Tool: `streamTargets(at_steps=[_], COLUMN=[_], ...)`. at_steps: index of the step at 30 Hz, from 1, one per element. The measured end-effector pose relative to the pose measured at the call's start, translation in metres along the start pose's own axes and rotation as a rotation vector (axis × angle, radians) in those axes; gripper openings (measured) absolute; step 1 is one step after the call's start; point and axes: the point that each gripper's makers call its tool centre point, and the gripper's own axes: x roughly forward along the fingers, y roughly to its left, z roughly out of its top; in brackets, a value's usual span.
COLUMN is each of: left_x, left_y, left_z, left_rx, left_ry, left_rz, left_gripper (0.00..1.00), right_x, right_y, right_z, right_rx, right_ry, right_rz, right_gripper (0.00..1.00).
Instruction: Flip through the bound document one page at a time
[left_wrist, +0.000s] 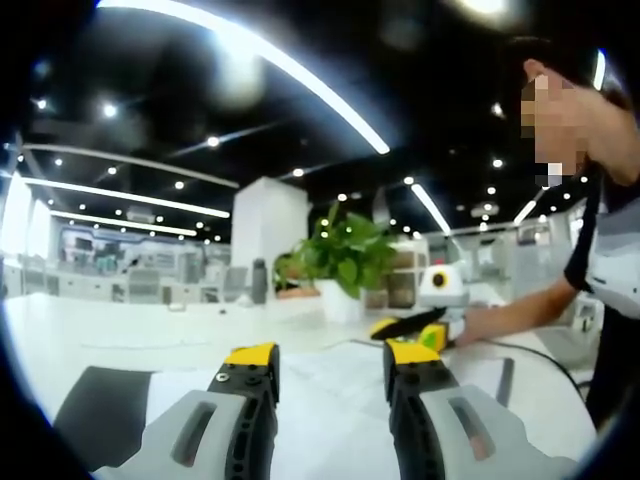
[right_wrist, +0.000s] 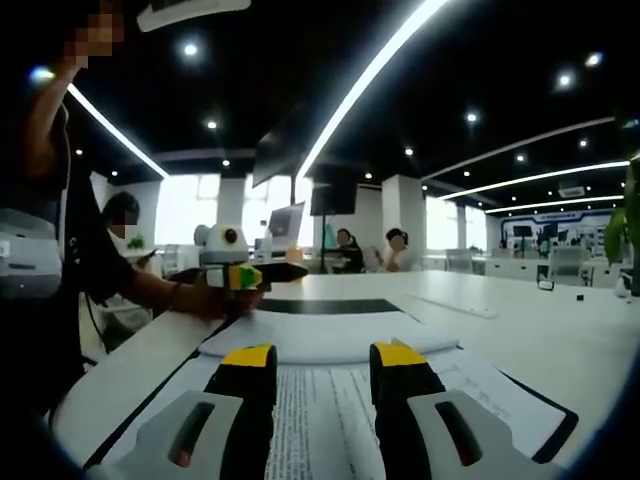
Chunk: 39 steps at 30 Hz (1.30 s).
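The bound document (right_wrist: 330, 400) lies flat on the white table (right_wrist: 560, 330), right under my two tools, printed lines running away between the right gripper's jaws. I read the right gripper (right_wrist: 325, 362) as open, its yellow-tipped jaws standing well apart with nothing between them, low over the open page. In the right gripper view a page (right_wrist: 330, 335) bulges upward just ahead of the tips, probably where the sheets bow near the binding. The left gripper (left_wrist: 330, 362) is likewise open and empty, poised above the pale sheet (left_wrist: 330, 400); a dark mat (left_wrist: 100, 415) shows beneath the paper's edge. Both tools hover level, I judge, so that either jaw can slip under a single leaf. Across the table a person's hand (right_wrist: 205, 297) rests beside another device (right_wrist: 225, 245).
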Motion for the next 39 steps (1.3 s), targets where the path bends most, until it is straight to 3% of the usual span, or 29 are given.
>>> streamTargets(at_steps=[39], left_x=[0.0018], left_y=[0.0], left_z=[-0.0041], left_rx=[-0.019], left_ry=[0.003], left_rz=[0.002], left_gripper=[0.43], right_x=[-0.0009], right_y=[-0.0008], right_z=[-0.0008], right_rx=[0.01], right_ry=[-0.009], right_rz=[0.008], right_gripper=[0.41])
